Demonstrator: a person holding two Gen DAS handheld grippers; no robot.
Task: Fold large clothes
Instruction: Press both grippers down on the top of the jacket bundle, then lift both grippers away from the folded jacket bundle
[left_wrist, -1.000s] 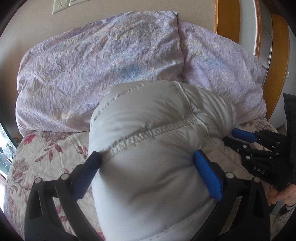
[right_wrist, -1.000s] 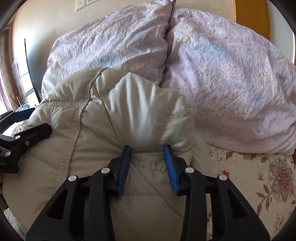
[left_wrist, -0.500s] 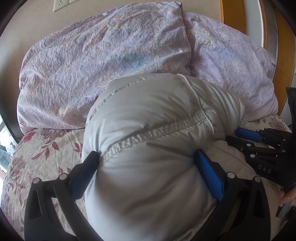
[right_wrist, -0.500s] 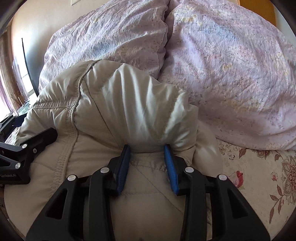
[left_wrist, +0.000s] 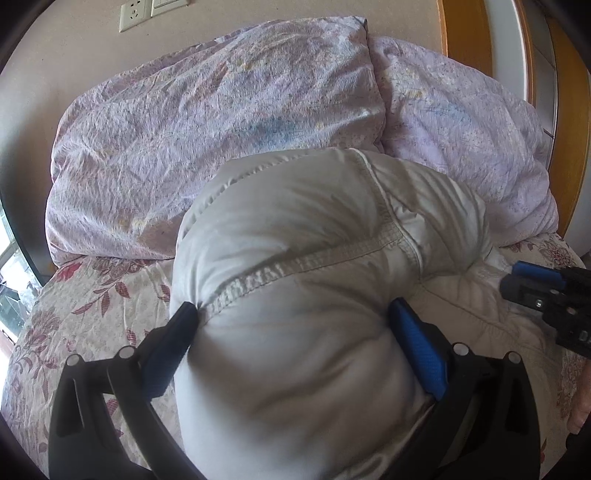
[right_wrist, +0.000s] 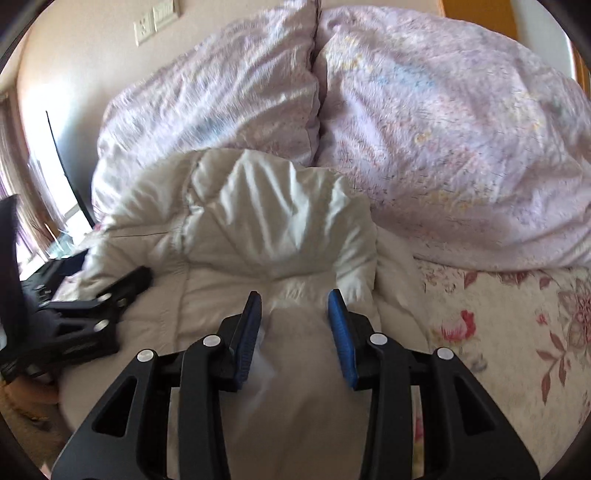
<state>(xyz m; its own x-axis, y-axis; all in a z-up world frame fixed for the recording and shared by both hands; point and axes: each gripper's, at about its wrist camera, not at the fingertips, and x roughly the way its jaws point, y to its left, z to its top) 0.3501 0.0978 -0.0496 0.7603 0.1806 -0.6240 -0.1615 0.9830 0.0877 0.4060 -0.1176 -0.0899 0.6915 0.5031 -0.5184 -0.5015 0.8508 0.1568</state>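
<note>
Padded jacket lies on the bed, just before the pillows. Left gripper spans a thick fold, jaws wide, pressing both sides. Right gripper pinches a narrower bunch. Advance both together, level, keeping the fold edge straight.

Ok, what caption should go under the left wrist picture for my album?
Left gripper squeezing a puffy white jacket on the bed, before two lilac pillows.

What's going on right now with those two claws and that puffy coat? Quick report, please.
Left gripper clamps a thick fold of coat. Right gripper pinches another bunch. Pillows right behind.
</note>
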